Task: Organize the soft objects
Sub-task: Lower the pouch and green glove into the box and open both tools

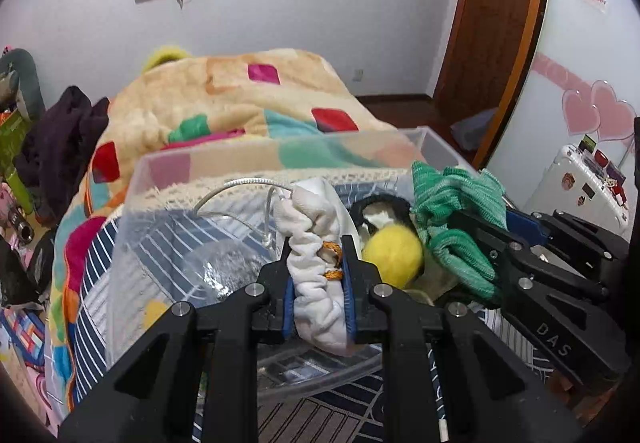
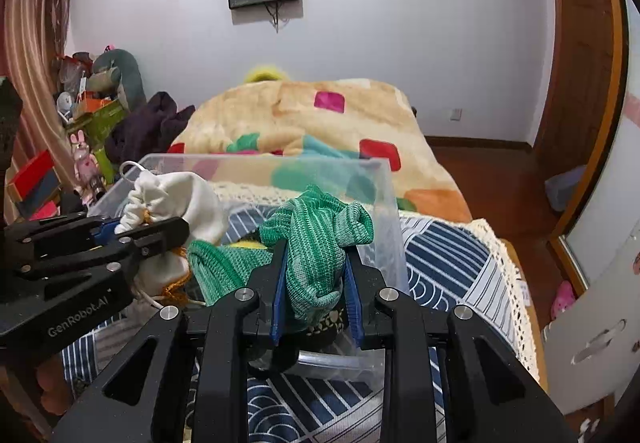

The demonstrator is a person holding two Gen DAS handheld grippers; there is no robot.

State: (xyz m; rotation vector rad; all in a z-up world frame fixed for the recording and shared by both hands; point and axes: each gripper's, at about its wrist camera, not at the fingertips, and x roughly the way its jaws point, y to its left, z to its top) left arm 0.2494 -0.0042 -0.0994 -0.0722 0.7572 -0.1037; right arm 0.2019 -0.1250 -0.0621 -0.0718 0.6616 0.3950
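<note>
My left gripper (image 1: 318, 263) is shut on a white drawstring pouch (image 1: 316, 235) and holds it over a clear plastic box (image 1: 168, 171) on the bed. My right gripper (image 2: 316, 263) is shut on a green striped knit cloth (image 2: 320, 239) over the same box (image 2: 384, 211). In the left wrist view the right gripper (image 1: 480, 239) with the green cloth (image 1: 452, 199) is at the right. In the right wrist view the left gripper (image 2: 160, 231) with the white pouch (image 2: 176, 199) is at the left. A yellow fluffy ball (image 1: 394, 255) and a dark item lie in the box.
The box sits on a blue and white patterned bedspread (image 2: 440, 255) with a lace edge. A colourful patchwork blanket (image 2: 320, 119) is heaped behind it. Dark clothes (image 2: 148, 127) and toys lie at the left. A wooden door (image 2: 580, 63) and white cabinet (image 2: 592, 315) stand at the right.
</note>
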